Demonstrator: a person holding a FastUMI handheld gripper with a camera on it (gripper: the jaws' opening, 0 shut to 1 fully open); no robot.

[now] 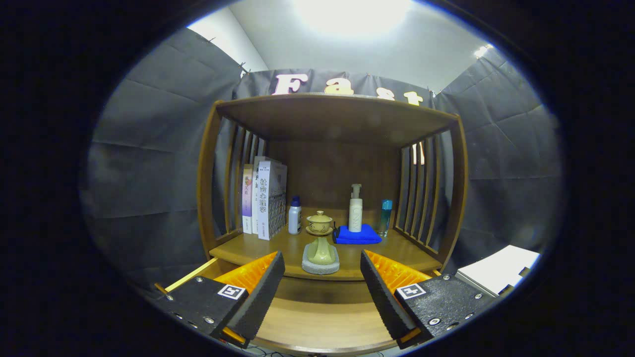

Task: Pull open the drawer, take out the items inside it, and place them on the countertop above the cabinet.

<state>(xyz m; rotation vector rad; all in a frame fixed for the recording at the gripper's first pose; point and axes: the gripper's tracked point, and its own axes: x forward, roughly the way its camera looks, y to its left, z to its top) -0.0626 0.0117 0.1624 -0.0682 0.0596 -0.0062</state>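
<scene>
The wooden cabinet's drawer (322, 322) stands pulled out below me, and its bare wooden floor shows between my fingers. Its left side rail (186, 278) runs out past the left finger. My gripper (322, 263) is open above the drawer with nothing between its fingers. Just beyond the fingertips, at the front edge of the countertop (407, 254), a small green ornament (321, 249) sits on a grey stone pad (320, 268). Behind it stands a lidded tea cup (319, 222).
On the countertop, several upright books (268, 198) lean at the left beside a small white bottle (294, 215). A white pump bottle (355, 215) stands on a folded blue cloth (358, 235), with a blue bottle (385, 215) at the right. Slatted sides and a top shelf (337, 116) enclose the space.
</scene>
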